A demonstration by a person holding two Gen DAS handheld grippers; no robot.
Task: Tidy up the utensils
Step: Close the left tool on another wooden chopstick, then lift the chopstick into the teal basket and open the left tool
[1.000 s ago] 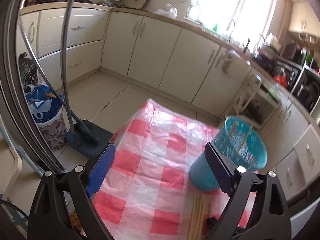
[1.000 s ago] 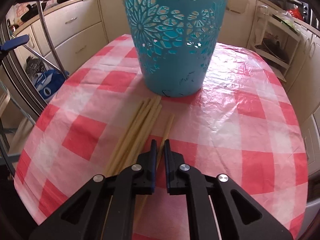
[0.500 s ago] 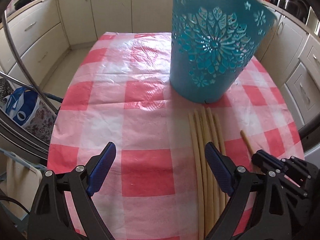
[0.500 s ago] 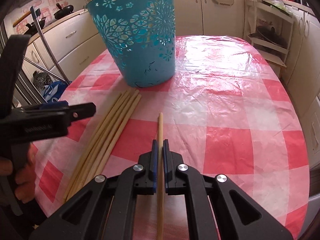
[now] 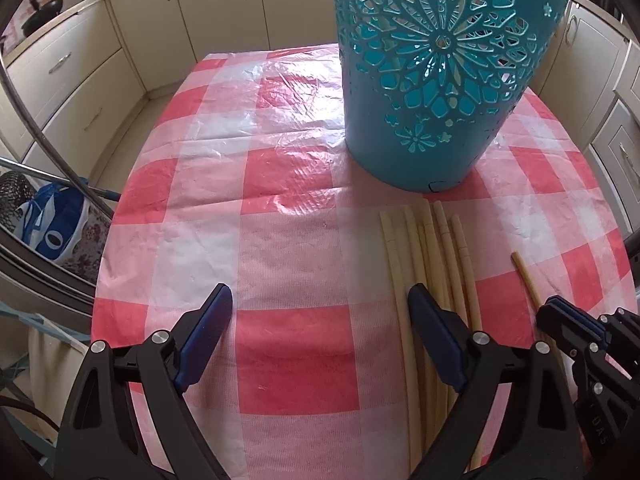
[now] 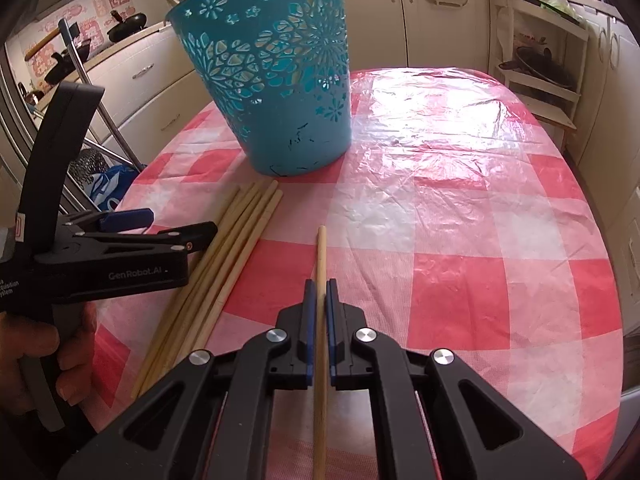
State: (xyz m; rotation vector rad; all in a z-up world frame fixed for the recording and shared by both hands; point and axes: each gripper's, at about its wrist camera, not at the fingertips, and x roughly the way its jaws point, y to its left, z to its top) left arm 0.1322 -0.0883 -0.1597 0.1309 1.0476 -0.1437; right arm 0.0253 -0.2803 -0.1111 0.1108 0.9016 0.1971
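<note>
Right beside basket (image 6: 276, 92), chopsticks (image 6: 224, 264)

Ahead of my left gripper (image 5: 320, 312) the checked table (image 5: 240, 168) lies bare at centre and left; the teal basket (image 5: 436, 80) blocks the upper right.

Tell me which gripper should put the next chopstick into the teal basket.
Right. The right gripper is already shut on a single chopstick; the left gripper is open and empty beside the bundle.
</note>
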